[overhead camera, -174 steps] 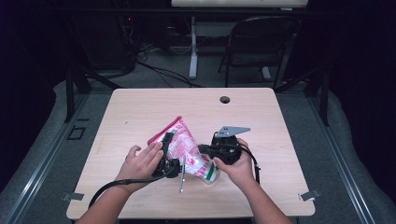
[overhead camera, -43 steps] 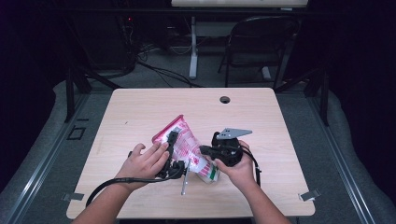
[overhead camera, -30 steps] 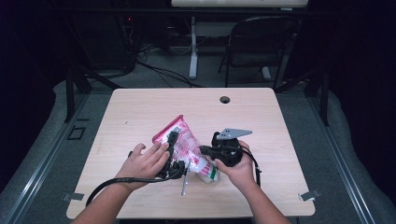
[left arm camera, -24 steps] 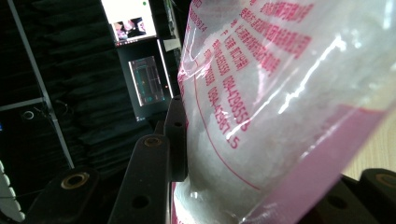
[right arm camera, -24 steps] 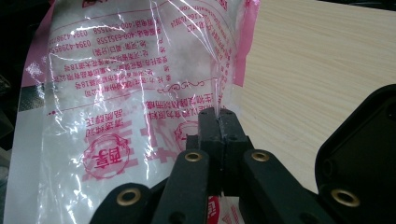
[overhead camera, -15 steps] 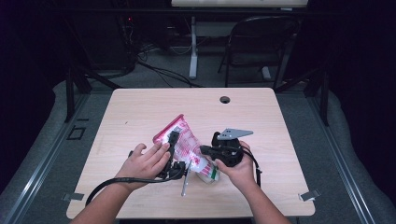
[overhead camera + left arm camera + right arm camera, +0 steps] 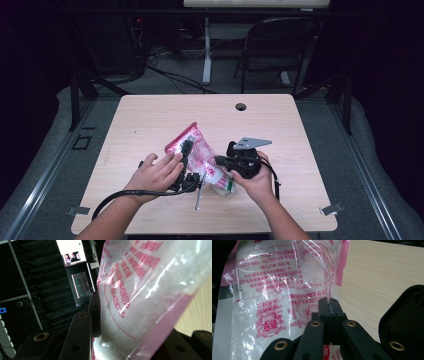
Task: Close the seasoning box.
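A clear plastic bag [image 7: 201, 152] with pink edges and red print lies tilted on the wooden table [image 7: 150, 120], packed with white material. My left gripper [image 7: 187, 151] clamps it from its left side. In the left gripper view the bag [image 7: 150, 285] bulges between the two jaws of that gripper [image 7: 140, 322], and the left pad presses its side. My right gripper [image 7: 221, 161] comes in from the right. In the right gripper view its jaws [image 7: 329, 302] stand pressed together, pinching a fold of the bag's clear film [image 7: 287, 282].
A thin silvery tool [image 7: 199, 192] lies on the table just in front of the bag. A round cable hole [image 7: 241, 106] sits near the table's far edge. Beyond the table stand a folding chair [image 7: 280, 45] and a desk leg [image 7: 206, 55].
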A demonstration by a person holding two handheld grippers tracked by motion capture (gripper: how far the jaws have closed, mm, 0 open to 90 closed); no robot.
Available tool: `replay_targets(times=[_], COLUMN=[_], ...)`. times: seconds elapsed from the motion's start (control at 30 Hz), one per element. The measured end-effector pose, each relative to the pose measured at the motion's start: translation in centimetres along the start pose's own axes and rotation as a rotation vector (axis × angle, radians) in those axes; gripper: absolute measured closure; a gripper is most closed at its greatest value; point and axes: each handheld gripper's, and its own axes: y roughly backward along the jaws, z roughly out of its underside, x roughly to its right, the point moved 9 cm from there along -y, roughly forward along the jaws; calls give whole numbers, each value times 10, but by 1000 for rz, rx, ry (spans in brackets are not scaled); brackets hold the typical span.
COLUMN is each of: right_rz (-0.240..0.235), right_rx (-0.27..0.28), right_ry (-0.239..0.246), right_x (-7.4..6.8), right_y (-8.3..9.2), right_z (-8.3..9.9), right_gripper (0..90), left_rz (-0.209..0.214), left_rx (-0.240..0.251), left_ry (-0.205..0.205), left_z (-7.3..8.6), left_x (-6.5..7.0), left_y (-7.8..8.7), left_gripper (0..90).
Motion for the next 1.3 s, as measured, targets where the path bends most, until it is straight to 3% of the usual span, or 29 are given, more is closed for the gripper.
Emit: replay_targets(times=[0.1,0.13,0.17,0.3,0.7,1.3], right_rz=[-1,1,-2,1,2,17], right_rx=[-5,-4,-2,2,-2,0], right_ry=[3,3,-2,-5,-4,-13], right_x=[0,1,1,2,3,8], right_y=[0,1,1,1,3,6], right_z=[0,0,0,0,1,3], right_gripper=[900,900,900,900,900,900], left_rz=[-5,13,-7,5,-12,-13], left_rx=[6,-3,5,1,13,20], left_ry=[-1,21,3,15,6,-23], left_z=[-1,0,-2,-2,-5,-11], left_x=[-1,2,-2,0,-2,-4], left_y=[0,-1,-1,-1,-1,0], left_gripper=[695,695,695,696,697,705])
